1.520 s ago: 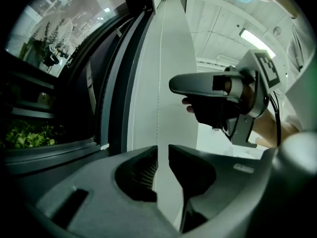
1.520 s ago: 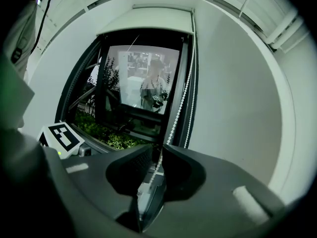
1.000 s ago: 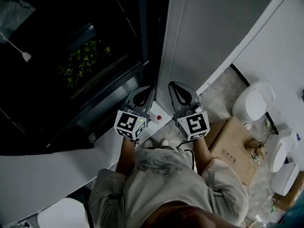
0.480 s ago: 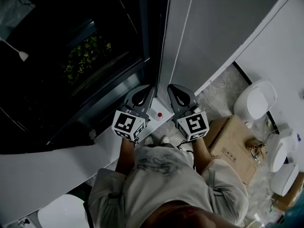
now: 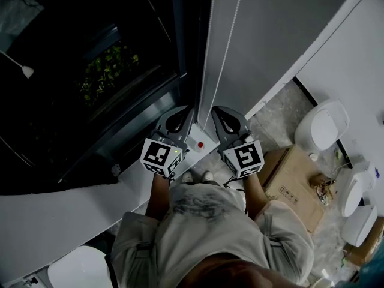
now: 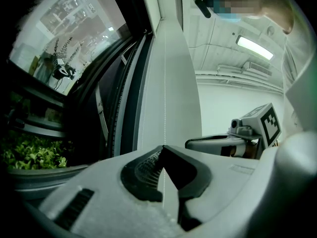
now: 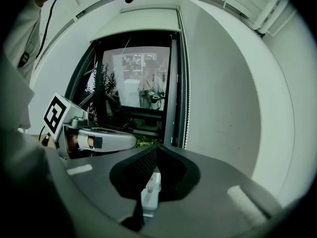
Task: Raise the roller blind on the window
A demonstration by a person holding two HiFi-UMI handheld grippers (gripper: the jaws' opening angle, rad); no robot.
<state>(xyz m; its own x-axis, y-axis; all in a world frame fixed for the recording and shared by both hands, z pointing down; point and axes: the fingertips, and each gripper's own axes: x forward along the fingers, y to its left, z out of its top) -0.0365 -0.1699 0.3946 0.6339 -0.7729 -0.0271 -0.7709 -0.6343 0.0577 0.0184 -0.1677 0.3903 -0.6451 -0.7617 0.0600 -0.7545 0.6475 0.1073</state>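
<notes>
The left gripper (image 6: pixel 162 148) jaws pinch the blind cord (image 6: pixel 164 83); the right gripper (image 7: pixel 156 147) jaws are closed, empty.

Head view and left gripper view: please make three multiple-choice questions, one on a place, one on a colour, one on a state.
1. Where is the cardboard box? A. on the floor, at the person's right B. on a chair C. outside the window
2. What colour is the small round button? A. green B. red C. blue
3. How is the left gripper? A. wide open B. shut on a leaf C. shut on the thin cord
Answers: 1 A, it lies right of the person; 2 B, it shows plainly red; 3 C, the tips meet on the cord.
</notes>
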